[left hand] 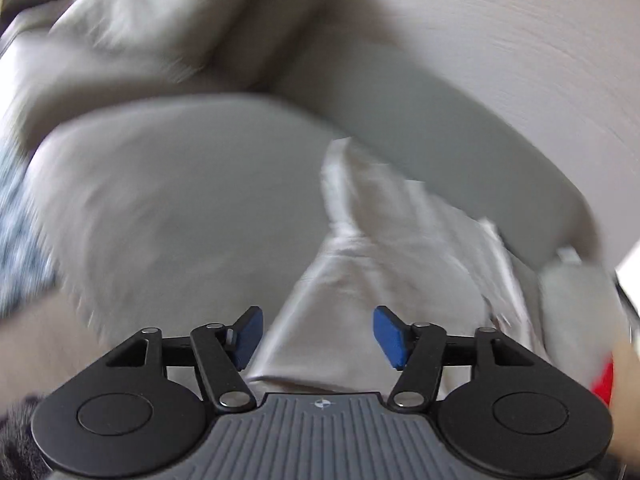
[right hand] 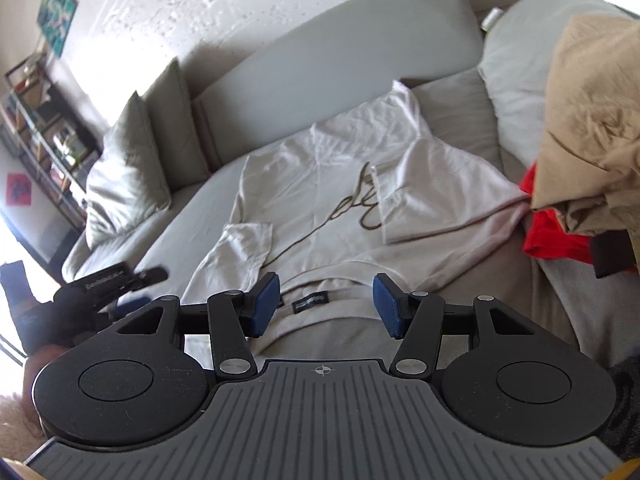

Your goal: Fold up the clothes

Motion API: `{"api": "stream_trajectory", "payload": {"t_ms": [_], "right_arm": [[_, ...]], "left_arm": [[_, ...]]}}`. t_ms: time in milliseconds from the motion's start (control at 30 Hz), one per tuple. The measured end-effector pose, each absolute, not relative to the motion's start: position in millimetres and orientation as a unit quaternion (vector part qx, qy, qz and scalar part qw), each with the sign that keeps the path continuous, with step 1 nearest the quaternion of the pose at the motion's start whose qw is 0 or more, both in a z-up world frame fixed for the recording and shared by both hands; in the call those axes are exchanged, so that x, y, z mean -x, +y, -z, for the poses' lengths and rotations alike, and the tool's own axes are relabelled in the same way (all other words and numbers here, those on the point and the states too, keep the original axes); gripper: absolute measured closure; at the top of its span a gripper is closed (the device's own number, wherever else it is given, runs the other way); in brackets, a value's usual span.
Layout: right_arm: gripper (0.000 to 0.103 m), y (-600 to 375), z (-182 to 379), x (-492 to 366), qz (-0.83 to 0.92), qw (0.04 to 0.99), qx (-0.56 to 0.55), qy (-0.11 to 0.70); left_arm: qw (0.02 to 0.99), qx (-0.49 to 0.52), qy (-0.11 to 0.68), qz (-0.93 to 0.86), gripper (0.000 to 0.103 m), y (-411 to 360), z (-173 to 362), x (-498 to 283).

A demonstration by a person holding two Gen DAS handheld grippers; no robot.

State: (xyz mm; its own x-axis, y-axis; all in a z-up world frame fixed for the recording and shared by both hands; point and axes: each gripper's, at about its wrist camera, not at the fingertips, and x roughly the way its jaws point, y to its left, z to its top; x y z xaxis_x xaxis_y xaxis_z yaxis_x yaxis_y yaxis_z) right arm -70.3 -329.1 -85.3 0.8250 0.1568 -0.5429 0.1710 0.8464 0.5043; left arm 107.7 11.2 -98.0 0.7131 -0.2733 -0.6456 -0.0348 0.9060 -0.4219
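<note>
A cream T-shirt [right hand: 320,184] with a dark line drawing lies spread on the grey sofa seat [right hand: 192,216], both sleeves folded in over the body, its collar and label nearest me. My right gripper [right hand: 326,304] is open and empty just above the collar. My left gripper [left hand: 318,336] is open and empty over the shirt's edge [left hand: 352,280]; that view is motion-blurred. The left gripper also shows in the right wrist view [right hand: 120,280], at the left of the shirt.
A pile of clothes lies right of the shirt: a tan garment [right hand: 592,120] over a red one [right hand: 556,236]. Grey cushions [right hand: 128,168] and the sofa backrest [right hand: 340,52] stand behind. A shelf [right hand: 44,112] stands against the wall at far left.
</note>
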Motion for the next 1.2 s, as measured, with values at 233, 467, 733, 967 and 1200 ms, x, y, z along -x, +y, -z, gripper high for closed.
{"api": "stream_trajectory", "payload": {"t_ms": [233, 467, 733, 967, 1200], "right_arm": [[0.045, -339.9, 96.8, 69.0, 0.016, 0.905, -0.3, 0.3], [0.045, -338.8, 101.5, 66.4, 0.018, 0.904, -0.3, 0.305], [0.045, -342.5, 102.5, 70.1, 0.024, 0.905, -0.297, 0.305], [0.045, -349.2, 107.3, 67.9, 0.027, 0.899, -0.305, 0.313], [0.041, -396.9, 110.6, 69.7, 0.122, 0.871, -0.379, 0.288]], "left_arm": [[0.856, 0.276, 0.431, 0.077, 0.056, 34.5, 125.5, -117.8], [0.838, 0.286, 0.451, 0.112, 0.091, 29.0, 126.9, -122.9], [0.866, 0.274, 0.411, 0.08, 0.1, 32.1, 106.0, -98.6], [0.883, 0.207, 0.416, 0.064, 0.099, 15.6, 112.4, -101.1], [0.884, 0.208, 0.41, 0.082, 0.097, 14.4, 116.2, -104.1]]}}
